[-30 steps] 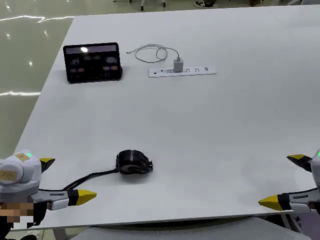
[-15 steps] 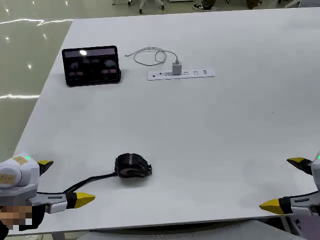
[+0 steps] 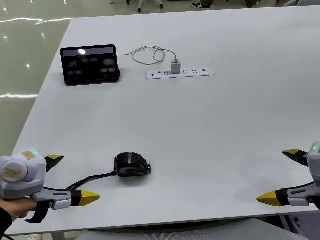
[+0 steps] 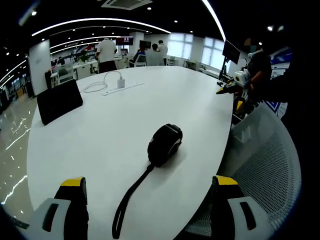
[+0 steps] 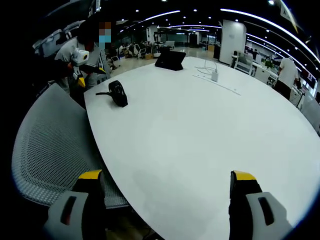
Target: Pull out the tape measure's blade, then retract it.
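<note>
A black tape measure (image 3: 132,165) lies on the white table (image 3: 200,115) near its front edge, its black wrist strap (image 3: 89,179) trailing toward the left. My left gripper (image 3: 75,178) stands open just left of it, the strap's end between its yellow-tipped fingers (image 3: 90,198); the tape measure (image 4: 165,143) sits ahead of its jaws and the strap (image 4: 131,199) runs back between them. No blade is drawn out. My right gripper (image 3: 282,175) is open at the table's front right, far from the tape measure (image 5: 117,93), with nothing between its fingers.
A dark tablet (image 3: 90,64) stands at the far left of the table. A white power strip (image 3: 180,73) with a plugged charger and coiled white cable (image 3: 150,54) lies at the back middle. A mesh chair (image 5: 45,155) is at the table's near edge. People stand in the background.
My left gripper has edged slightly right and forward toward the strap. The tape measure and right gripper hold their places; the head camera shifted a little.
</note>
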Tool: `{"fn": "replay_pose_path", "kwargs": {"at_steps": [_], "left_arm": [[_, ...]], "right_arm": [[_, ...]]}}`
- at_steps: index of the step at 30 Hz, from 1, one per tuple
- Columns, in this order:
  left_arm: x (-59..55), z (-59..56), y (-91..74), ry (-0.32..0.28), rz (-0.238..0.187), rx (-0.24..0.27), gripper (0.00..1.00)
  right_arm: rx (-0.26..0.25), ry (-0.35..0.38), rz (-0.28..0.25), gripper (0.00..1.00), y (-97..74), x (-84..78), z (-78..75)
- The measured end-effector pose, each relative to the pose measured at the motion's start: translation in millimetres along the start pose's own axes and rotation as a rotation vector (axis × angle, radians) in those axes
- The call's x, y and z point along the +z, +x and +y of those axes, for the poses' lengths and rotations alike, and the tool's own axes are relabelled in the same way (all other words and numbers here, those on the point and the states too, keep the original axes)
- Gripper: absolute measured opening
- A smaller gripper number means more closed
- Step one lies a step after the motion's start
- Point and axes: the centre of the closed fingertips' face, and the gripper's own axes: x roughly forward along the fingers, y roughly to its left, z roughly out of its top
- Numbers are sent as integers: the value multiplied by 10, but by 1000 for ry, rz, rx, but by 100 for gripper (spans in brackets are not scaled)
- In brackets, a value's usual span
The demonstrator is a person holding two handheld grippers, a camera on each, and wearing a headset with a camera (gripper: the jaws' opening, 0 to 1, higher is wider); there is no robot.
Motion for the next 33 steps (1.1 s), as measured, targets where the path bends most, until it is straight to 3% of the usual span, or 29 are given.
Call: {"fn": "replay_pose_path", "kwargs": {"at_steps": [5, 10, 20, 26, 33], "left_arm": [[25, -53, 146, 33, 68, -39, 100], [177, -94, 269, 108, 78, -82, 100], [369, -117, 506, 271, 155, -163, 100], [383, -157, 644, 354, 211, -214, 100], [342, -319, 830, 478, 272, -311, 94]], "right_arm": [[19, -28, 5, 100, 96, 93, 28], [38, -48, -4, 100, 196, 192, 49], [84, -93, -11, 100, 393, 380, 138], [108, -114, -25, 100, 493, 492, 200], [150, -156, -24, 100, 674, 629, 305]]}}
